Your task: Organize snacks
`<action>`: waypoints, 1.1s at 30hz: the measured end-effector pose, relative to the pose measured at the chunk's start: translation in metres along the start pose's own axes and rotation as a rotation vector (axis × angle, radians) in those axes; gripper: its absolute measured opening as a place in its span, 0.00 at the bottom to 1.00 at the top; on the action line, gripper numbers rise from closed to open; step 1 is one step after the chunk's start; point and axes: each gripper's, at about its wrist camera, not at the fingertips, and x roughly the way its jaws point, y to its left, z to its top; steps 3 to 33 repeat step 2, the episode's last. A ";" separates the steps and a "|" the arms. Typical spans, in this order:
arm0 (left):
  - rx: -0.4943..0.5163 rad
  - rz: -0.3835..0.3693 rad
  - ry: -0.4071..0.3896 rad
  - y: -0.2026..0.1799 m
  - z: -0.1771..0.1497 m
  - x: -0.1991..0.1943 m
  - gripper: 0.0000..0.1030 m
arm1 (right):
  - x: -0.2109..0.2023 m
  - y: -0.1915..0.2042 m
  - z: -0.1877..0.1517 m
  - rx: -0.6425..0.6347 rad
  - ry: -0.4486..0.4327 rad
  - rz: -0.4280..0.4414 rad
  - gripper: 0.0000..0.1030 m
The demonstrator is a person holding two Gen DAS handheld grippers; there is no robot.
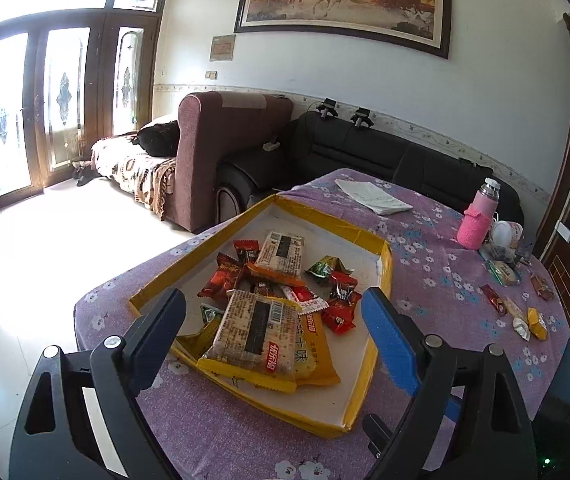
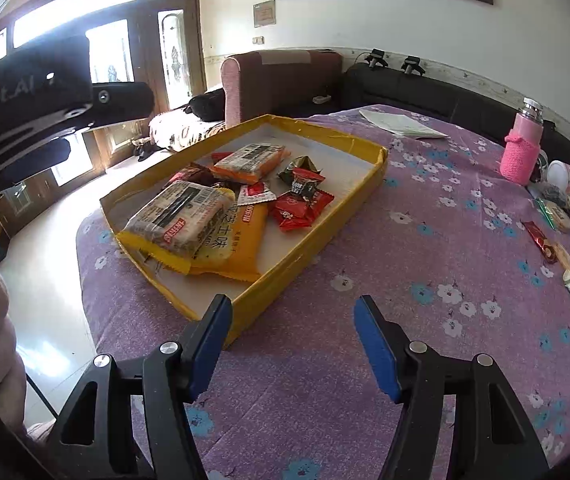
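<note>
the left gripper (image 1: 273, 308) is hovering over the near end of the yellow-rimmed tray (image 1: 383, 268), its tongs spread wide with nothing between the pads. the tray is sitting on the purple flowered tablecloth (image 1: 437, 248) close to the table's left edge, where the cloth is dropping off toward the pale floor (image 1: 45, 240). inside it the snacks are lying piled: two big cracker packs (image 1: 257, 326) over an orange bag, with small red candies (image 1: 339, 314) beside them. the tray's right half is showing bare white bottom. moving right, the right gripper (image 2: 289, 324) is hanging above open cloth just beside the tray's near wall, tongs spread and gripping nothing. further right, loose wrapped snacks (image 2: 565, 260) are lying scattered near the table's edge, well apart from the tray, behind them a pink bottle (image 2: 521, 152). the far-right clutter is looking too small to make out.
</note>
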 end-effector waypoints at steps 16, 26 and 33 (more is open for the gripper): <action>0.023 -0.026 0.048 -0.006 -0.002 0.005 0.88 | 0.001 -0.002 -0.001 0.013 0.009 0.013 0.63; 0.023 -0.026 0.048 -0.006 -0.002 0.005 0.88 | 0.001 -0.002 -0.001 0.013 0.009 0.013 0.63; 0.023 -0.026 0.048 -0.006 -0.002 0.005 0.88 | 0.001 -0.002 -0.001 0.013 0.009 0.013 0.63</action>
